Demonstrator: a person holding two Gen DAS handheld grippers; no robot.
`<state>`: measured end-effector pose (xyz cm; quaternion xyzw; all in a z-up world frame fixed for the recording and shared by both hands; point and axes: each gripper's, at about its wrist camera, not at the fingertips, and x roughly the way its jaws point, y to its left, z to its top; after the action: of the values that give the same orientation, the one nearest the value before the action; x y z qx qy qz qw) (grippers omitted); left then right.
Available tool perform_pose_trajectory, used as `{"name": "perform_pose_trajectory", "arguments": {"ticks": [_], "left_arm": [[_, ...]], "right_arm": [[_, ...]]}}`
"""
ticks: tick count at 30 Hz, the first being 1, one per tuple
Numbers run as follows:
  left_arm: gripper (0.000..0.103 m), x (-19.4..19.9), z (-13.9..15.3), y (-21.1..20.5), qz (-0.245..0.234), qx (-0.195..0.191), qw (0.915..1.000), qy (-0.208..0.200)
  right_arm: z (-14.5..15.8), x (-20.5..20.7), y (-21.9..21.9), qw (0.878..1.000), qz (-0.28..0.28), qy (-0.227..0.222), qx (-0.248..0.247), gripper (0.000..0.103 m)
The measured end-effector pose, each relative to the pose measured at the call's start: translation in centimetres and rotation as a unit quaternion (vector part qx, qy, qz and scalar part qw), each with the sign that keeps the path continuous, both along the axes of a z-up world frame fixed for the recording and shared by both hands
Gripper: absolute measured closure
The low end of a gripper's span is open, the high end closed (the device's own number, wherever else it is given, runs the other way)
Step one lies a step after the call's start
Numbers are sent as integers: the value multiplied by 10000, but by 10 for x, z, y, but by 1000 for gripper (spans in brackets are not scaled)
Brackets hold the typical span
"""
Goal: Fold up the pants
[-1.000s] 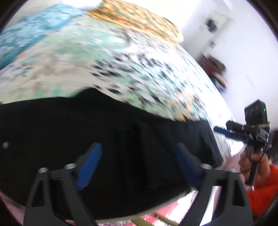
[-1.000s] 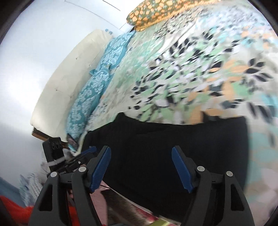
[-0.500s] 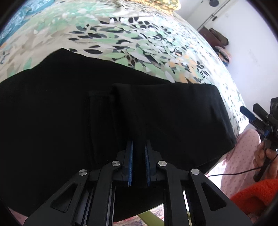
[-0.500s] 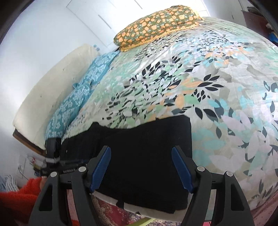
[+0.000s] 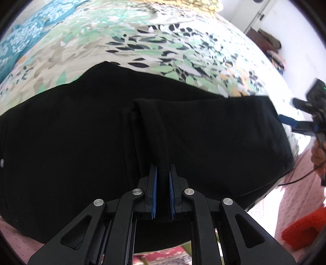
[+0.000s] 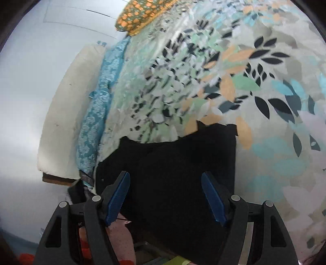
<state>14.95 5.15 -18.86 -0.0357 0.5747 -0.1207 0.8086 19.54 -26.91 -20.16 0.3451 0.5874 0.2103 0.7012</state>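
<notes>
Black pants (image 5: 85,130): spread flat across near edge of bed (image 5: 183,53), on leaf-print bedspread, one end folded over.
Left gripper (image 5: 163,175): clamped tight on a raised ridge of pant fabric (seam visible between blue pads), pointing steeply down.
Right gripper (image 6: 166,195): jaws spread wide, nothing between them, hovering above right end of pants; contact with cloth not discernible.
2 pillows at head of bed: 1 orange-flowered (image 6: 138,14), 1 turquoise (image 6: 101,106).
</notes>
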Motion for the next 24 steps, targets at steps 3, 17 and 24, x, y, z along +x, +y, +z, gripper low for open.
{"name": "perform_pose_trajectory", "arguments": {"ticks": [3, 17, 24], "left_arm": [[93, 0, 0, 0, -48, -10, 10000, -22], [91, 4, -5, 2, 39, -214, 9998, 35], [89, 5, -6, 3, 44, -226, 9997, 78]], "right_arm": [[-16, 0, -6, 9993, -198, 239, 195, 37], [-12, 31, -14, 9981, -574, 29, 207, 34], [31, -12, -4, 9982, 124, 188, 555, 32]]}}
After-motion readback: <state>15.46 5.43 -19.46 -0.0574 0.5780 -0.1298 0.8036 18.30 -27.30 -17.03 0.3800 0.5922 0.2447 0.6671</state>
